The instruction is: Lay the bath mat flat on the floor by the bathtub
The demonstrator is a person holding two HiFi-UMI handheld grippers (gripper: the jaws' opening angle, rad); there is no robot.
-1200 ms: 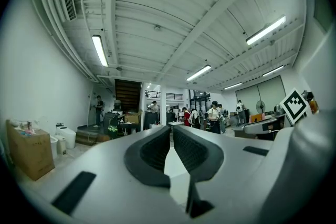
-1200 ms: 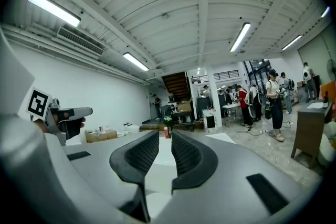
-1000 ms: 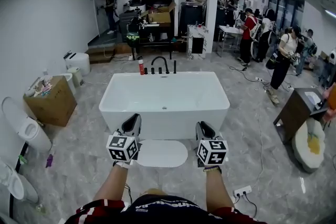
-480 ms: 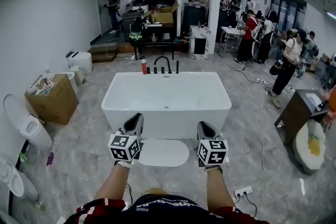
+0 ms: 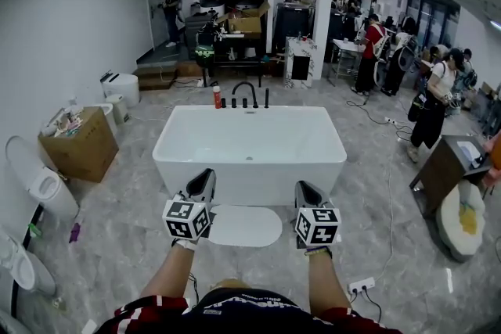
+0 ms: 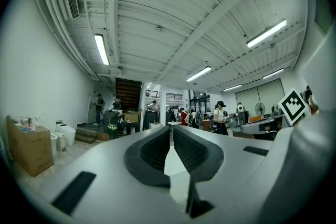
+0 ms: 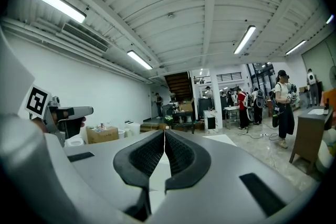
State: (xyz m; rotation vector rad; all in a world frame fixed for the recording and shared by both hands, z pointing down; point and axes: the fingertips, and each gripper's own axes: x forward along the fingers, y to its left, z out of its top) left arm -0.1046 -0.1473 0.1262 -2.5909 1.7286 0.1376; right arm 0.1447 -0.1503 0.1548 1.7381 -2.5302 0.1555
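**Clerk:** While the list is open, item one: how do your left fingers stand?

**Me:** Left fingers point(image 6: 149, 152): drawn together at the tips with at most a hairline slit between them. They hold nothing. In the head view they show at the left end of the mat, pointing toward the tub.

**Clerk:** Item two, the right?

**Me:** Right fingers point(image 7: 144, 157): they have just been closing and now meet tip to tip, with nothing pinched between them. In the head view they show at the right end of the mat and point the same way as the left.

**Clerk:** Item three, the task's thing?

**Me:** Bath mat point(image 5: 244, 226): white and oval, lying flat on the floor point(image 5: 117, 238), which is grey and marbled. Its long side runs along the near wall of the bathtub point(image 5: 249, 145), about midway along that wall. It lies right against the base, though I cannot tell whether it touches. Neither pair of fingers has hold of it.

**Clerk:** Sundries?

**Me:** Faucet point(image 5: 244, 94), black, at the far rim of the bathtub. Red bottle point(image 5: 217, 96) just to its left on that rim. Cardboard box point(image 5: 74, 146) on the floor by the left wall, well apart from the mat. Toilet point(image 5: 39, 192) nearer me along that wall. People stand at the far end of the room.
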